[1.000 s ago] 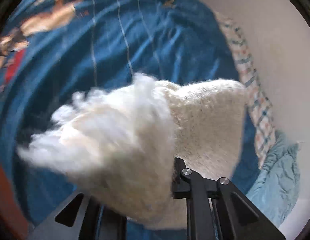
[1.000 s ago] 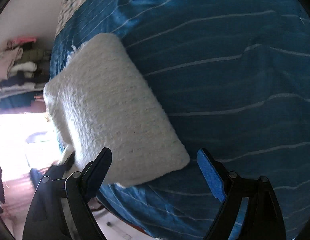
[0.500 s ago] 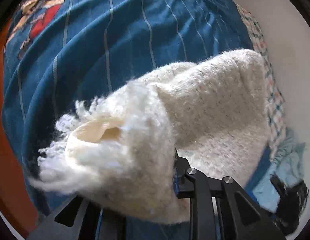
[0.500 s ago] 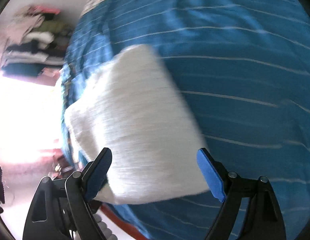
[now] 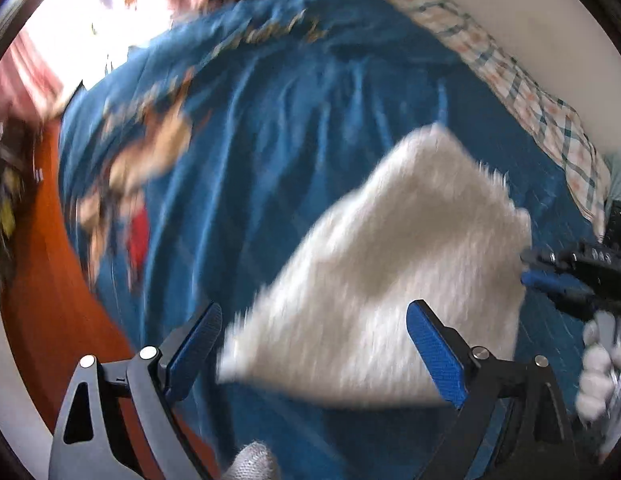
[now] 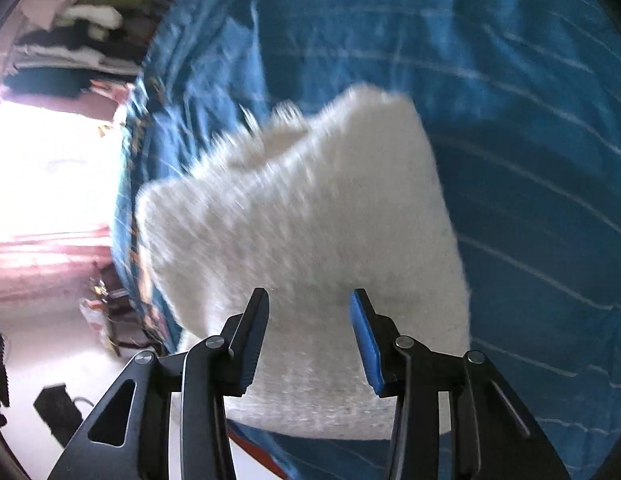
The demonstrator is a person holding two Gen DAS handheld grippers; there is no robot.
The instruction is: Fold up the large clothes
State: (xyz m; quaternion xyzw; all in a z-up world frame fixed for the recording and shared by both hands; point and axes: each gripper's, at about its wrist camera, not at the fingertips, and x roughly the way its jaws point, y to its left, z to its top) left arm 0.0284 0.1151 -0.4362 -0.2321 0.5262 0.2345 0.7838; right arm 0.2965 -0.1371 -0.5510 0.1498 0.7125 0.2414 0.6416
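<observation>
A white fuzzy knitted garment (image 5: 398, 264) lies folded into a thick pad on the blue bedspread (image 5: 270, 120). My left gripper (image 5: 314, 344) is open and empty, its jaws wide apart just in front of the garment's near edge. In the right wrist view the same garment (image 6: 310, 224) fills the middle. My right gripper (image 6: 308, 320) is open, jaws partly apart, over the garment's near edge, holding nothing. The right gripper also shows in the left wrist view (image 5: 566, 276) at the garment's right edge. Both views are motion-blurred.
The bed stands by a white wall (image 5: 530, 20) with a checked pillow (image 5: 542, 112) along it. An orange floor (image 5: 42, 280) lies left of the bed. Shelves of stacked clothes (image 6: 70, 40) and a bright window (image 6: 42, 168) are beyond the bed.
My left gripper let go of the white garment and opened wide; the garment now lies flat on the bed. My right gripper's jaws came closer together and moved up to the garment.
</observation>
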